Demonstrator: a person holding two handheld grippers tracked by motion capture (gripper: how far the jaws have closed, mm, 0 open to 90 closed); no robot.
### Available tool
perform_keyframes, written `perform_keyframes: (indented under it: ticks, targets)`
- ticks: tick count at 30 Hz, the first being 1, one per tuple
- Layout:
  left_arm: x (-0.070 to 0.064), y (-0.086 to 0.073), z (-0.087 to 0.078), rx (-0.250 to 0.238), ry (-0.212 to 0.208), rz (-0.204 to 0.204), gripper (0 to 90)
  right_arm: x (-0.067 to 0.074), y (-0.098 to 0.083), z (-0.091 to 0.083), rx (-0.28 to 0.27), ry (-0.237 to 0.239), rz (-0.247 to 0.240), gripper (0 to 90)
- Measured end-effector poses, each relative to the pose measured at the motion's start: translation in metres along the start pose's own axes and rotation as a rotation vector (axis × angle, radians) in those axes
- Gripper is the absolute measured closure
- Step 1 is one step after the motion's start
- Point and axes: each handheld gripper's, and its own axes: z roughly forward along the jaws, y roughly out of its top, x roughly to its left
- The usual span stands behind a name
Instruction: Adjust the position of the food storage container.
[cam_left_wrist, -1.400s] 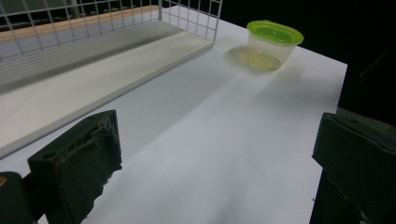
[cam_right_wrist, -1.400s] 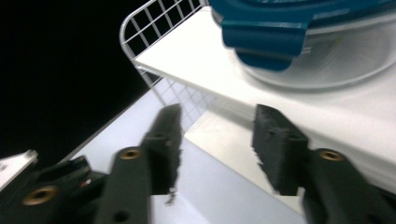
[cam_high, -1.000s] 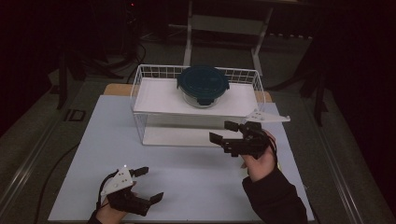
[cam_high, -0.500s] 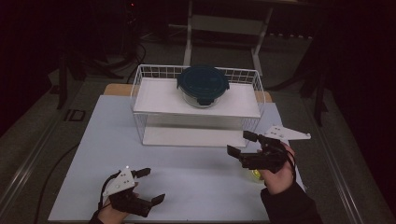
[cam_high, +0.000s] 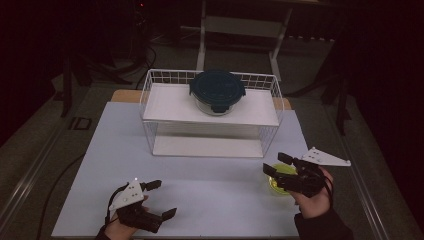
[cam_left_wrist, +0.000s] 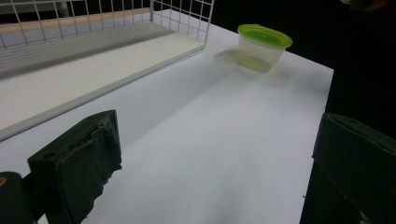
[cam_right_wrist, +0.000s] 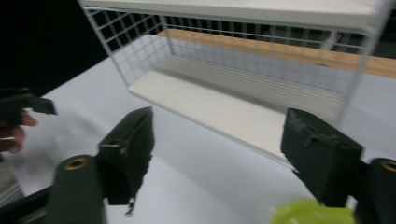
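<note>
1. Hovering over the green-lidded cup (cam_high: 283, 181) at the table's (cam_high: 210, 190) front right, the right gripper (cam_high: 280, 170) has its jaws apart; they have just been closing, with nothing pressed between them.
2. Left gripper (cam_high: 162, 200) sits at the table's front left, jaws open and empty.
3. A dark-lidded glass container (cam_high: 217, 90) rests on the wire rack's (cam_high: 150, 100) upper shelf.

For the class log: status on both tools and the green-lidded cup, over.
Right tool open above green-lidded cup, jaws just been closing, nothing gripped. Left tool open, empty, near table's front edge. Wire rack behind; nothing blocking the cup.
</note>
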Motion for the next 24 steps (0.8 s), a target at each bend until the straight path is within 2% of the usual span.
perform_keyframes:
  ticks: [3,6,9,16,24]
  targets:
    - [0.0,0.0,0.0,-0.001,-0.003,-0.001,0.5,-0.008,-0.008,-0.008,-0.001,-0.05,-0.012,37.5]
    - [0.0,0.0,0.0,0.001,-0.003,0.0,0.5,-0.016,-0.017,-0.016,0.01,-0.094,-0.007,48.8]
    - [0.0,0.0,0.0,0.002,-0.003,0.001,0.5,-0.025,-0.027,-0.023,0.016,-0.13,0.006,55.9]
    - [0.0,0.0,0.001,0.006,-0.007,-0.001,0.5,-0.045,-0.048,-0.033,0.048,-0.184,0.048,69.6]
    - [0.0,-0.001,0.001,0.007,-0.013,-0.009,0.5,-0.062,-0.067,-0.035,0.093,-0.238,0.083,84.6]
